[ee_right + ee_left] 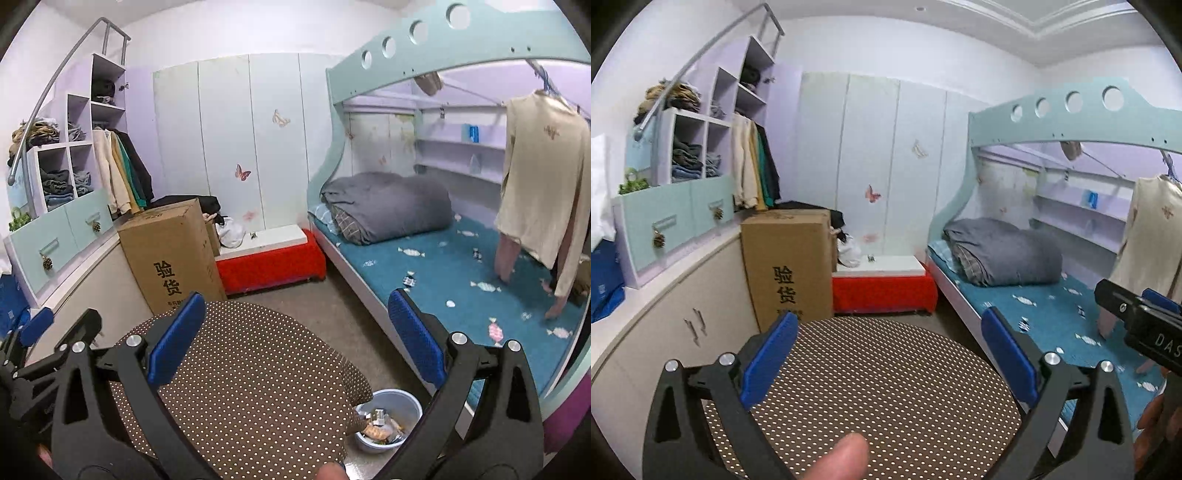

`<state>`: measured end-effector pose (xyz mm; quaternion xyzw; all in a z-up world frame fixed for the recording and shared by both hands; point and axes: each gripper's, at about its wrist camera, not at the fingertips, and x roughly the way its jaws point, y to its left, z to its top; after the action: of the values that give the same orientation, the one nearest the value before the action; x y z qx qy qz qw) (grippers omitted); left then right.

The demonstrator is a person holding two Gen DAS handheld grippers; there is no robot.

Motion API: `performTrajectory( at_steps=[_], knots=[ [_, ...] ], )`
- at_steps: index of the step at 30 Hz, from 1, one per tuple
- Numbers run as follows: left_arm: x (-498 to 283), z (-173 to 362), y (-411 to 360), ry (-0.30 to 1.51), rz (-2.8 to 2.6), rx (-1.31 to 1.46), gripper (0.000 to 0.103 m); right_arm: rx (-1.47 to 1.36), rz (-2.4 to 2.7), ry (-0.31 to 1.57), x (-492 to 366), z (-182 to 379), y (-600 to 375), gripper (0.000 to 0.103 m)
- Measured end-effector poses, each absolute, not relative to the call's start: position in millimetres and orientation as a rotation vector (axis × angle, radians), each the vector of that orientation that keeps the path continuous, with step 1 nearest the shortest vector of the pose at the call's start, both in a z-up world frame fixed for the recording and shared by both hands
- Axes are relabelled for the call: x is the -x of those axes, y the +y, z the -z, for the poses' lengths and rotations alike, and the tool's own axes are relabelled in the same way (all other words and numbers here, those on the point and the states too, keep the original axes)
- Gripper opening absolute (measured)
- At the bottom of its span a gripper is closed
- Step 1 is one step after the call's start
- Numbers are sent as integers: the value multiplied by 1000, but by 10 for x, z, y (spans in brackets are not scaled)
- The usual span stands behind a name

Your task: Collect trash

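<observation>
Over the dotted bench (258, 373), both the left gripper (886, 362) and right gripper (295, 350) hang spread and empty, likely scouting; wrappers (408, 278) lie on the bed (424, 266) at 2 o'clock, bin (391, 421) at 5.

Round table (258, 373) wears a matt brown cloth w/ fine pale dots, edge draping soft. Both grippers – left gripper (886, 354) and right gripper (291, 339) – look like matt black plastic frames w/ blue textured pads (415, 334) and shiny metal screw heads. Bin (413, 404): smooth pale-blue plastic, glossy wrappers and crumpled paper inside. Box (786, 266) is plain brown cardboard, matt, black print. Bed sheet (461, 266) – teal cloth, fuzzy-looking; grey quilt (388, 206) soft, creased fabric. Bunk frame (1071, 122) smooth painted board, slight sheen. Handrail (55, 85) brushed metal. Floor (340, 317) dull, greyish.
</observation>
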<state>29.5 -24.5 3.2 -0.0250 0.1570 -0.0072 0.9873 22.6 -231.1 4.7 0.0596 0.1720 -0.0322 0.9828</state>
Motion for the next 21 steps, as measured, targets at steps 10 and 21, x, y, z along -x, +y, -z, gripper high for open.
performTrajectory(
  at_steps=[10,21],
  knots=[
    [-114,-125,-189,285,-7,71,98,-109,55,307,-119,-153,-2253,97],
    [-46,-147,-231,278,-4,62,98,-108,55,300,-79,-173,-2234,97]
  ],
)
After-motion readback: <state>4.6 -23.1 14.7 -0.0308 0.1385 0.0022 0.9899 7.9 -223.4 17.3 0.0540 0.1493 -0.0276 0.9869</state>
